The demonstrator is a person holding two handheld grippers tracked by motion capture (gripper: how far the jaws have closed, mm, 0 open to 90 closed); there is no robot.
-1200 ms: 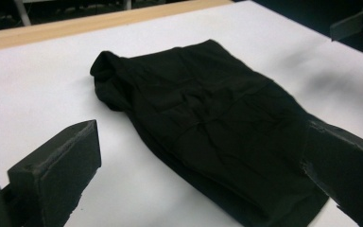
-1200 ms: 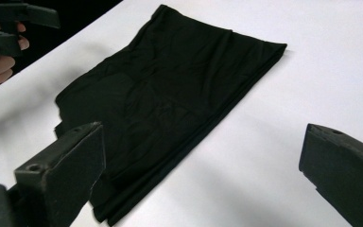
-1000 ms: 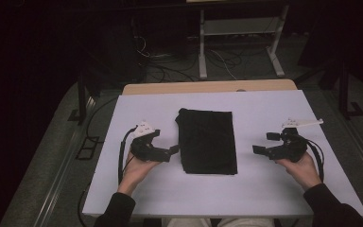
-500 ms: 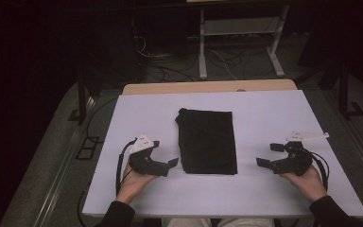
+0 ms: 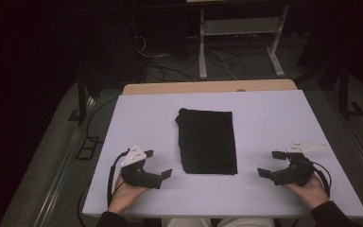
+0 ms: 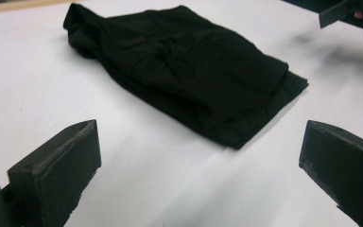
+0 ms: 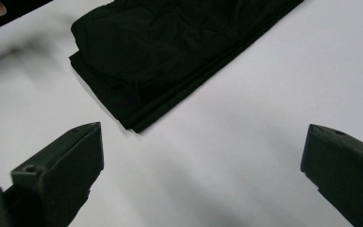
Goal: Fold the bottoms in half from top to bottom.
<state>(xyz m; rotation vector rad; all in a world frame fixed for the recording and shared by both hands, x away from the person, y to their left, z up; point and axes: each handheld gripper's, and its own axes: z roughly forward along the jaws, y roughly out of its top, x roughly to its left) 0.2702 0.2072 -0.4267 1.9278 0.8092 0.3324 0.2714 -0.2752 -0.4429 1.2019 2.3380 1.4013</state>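
A folded black cloth (image 5: 206, 141) lies flat in the middle of the white table (image 5: 269, 113). My left gripper (image 5: 157, 163) sits low near the front edge, left of the cloth's near corner, jaws wide apart and holding nothing. My right gripper (image 5: 269, 163) mirrors it to the right of the cloth, also open and holding nothing. In the left gripper view the cloth (image 6: 184, 61) lies beyond the open gripper (image 6: 198, 170), and the other gripper (image 6: 354, 14) shows at top right. The right gripper view has the cloth (image 7: 170, 42) ahead of its spread jaws (image 7: 203, 170).
A wooden strip (image 5: 208, 87) runs along the table's far edge. Beyond it stand a metal frame (image 5: 238, 33) and cables (image 5: 170, 71) on the dark floor. White tabletop stretches on both sides of the cloth.
Both grippers have drawn back from the cloth's sides toward the near edge of the table. The cloth has not moved.
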